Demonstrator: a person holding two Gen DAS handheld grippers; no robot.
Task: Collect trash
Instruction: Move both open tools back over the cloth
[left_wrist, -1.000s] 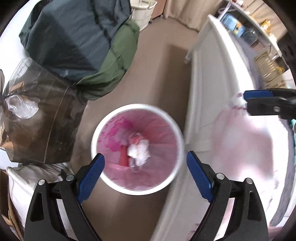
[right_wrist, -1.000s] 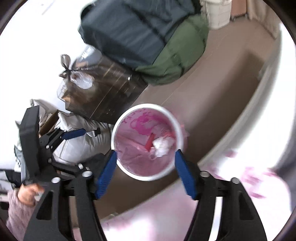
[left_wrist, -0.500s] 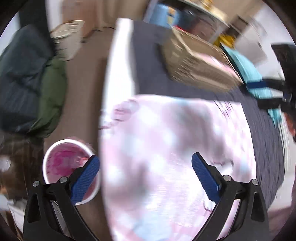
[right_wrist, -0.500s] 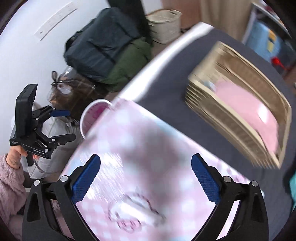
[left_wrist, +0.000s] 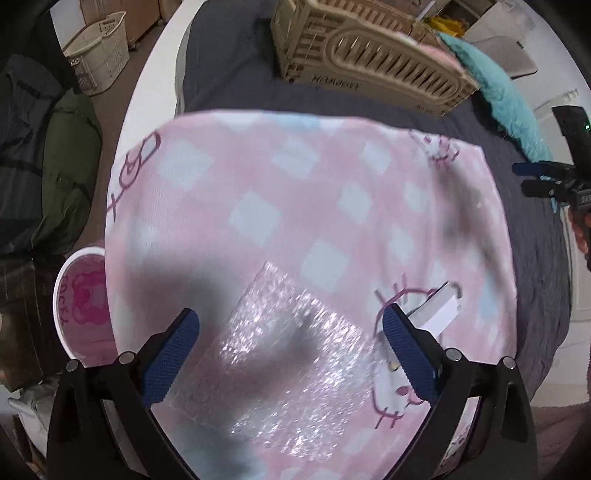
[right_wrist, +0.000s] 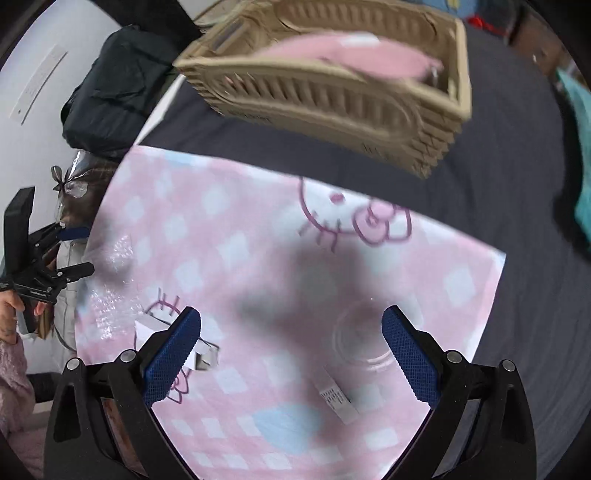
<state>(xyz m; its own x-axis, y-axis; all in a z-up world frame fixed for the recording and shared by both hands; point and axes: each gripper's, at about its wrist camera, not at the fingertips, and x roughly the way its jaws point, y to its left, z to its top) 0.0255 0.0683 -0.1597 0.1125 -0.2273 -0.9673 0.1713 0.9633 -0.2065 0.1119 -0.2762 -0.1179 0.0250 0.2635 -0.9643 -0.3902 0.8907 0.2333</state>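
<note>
A sheet of bubble wrap lies on the pink checked blanket, directly under my left gripper, which is open and empty above it. A small white box lies by its right finger. My right gripper is open and empty over the same blanket. Below it lie a clear plastic cup and a white paper label; the white box sits by its left finger. The white bin with a pink liner stands on the floor beside the bed.
A beige slatted basket holding something pink stands on the dark bedsheet beyond the blanket. A teal cloth lies at the far right. Dark and green bags and a white laundry basket crowd the floor.
Both grippers have swung away from above the bin to above the blanket on the bed. The right gripper's jaws have spread wider. The bin now sits at the left edge.
</note>
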